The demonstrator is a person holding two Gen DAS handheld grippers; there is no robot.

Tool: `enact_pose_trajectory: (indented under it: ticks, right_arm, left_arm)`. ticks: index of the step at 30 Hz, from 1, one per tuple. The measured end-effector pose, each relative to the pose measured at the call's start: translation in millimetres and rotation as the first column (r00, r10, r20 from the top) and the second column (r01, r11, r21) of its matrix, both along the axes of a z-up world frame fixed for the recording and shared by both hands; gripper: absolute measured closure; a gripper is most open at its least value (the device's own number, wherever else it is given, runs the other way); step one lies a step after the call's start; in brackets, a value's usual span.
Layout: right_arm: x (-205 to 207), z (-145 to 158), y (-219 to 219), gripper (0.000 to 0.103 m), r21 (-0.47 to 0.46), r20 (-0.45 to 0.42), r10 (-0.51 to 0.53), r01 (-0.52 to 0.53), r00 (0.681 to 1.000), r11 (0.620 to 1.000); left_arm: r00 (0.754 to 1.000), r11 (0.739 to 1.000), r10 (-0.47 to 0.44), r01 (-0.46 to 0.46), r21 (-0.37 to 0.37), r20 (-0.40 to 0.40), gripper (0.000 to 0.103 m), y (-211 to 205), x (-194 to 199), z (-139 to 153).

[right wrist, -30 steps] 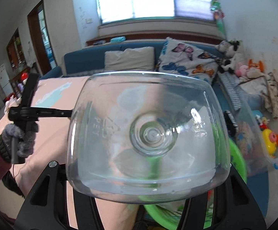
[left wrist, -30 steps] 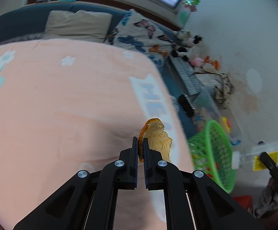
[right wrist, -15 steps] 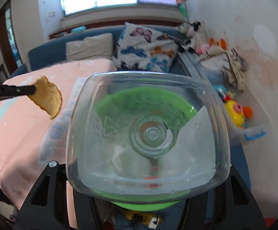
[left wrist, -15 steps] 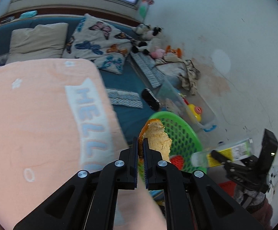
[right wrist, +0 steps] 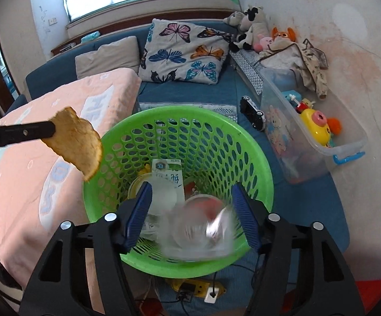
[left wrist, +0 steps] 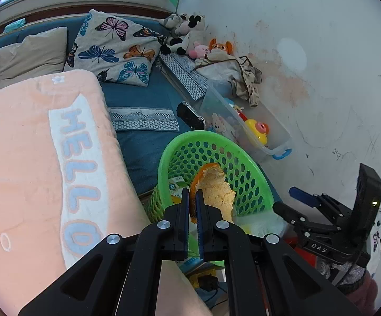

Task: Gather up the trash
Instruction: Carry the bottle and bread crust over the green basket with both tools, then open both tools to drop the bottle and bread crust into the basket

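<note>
A green perforated basket (right wrist: 253, 163) stands beside the bed and holds a milk carton (right wrist: 166, 173) and other trash. My right gripper (right wrist: 191, 208) is open above it. A clear plastic bottle (right wrist: 201, 231), blurred, is falling free into the basket between the right gripper's fingers. My left gripper (left wrist: 192, 197) is shut on an orange peel (left wrist: 215, 189) and holds it over the basket's (left wrist: 253, 184) near rim. The peel also shows at the left of the right wrist view (right wrist: 76, 144).
A pink "HELLO" blanket (left wrist: 32, 158) covers the bed at left. A clear toy bin (right wrist: 309, 137) sits by the wall at right. A black toy car (right wrist: 252, 113) lies on the blue mattress. A yellow power strip (right wrist: 190, 288) lies on the floor under the basket.
My right gripper opened and let go of the clear bottle, which drops into the basket. My left gripper moved right, from over the bed to over the basket, with the peel.
</note>
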State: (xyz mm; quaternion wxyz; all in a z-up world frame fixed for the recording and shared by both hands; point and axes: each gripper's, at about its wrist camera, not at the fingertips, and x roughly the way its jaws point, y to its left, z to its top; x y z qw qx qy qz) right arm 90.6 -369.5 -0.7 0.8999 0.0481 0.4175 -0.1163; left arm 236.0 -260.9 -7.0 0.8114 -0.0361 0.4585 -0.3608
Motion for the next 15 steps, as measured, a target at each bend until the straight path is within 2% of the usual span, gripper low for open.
enact_pose_trajectory:
  ticks: [15]
  right_arm:
    - [-15.0,3.7,-8.7,0.038,0.013,0.016,-0.017,0.017,1.0,1.0]
  left_arm:
    - [0.998,0.997,-0.043,0.046,0.06,-0.041,0.098,-32.5,-5.2,-26.3]
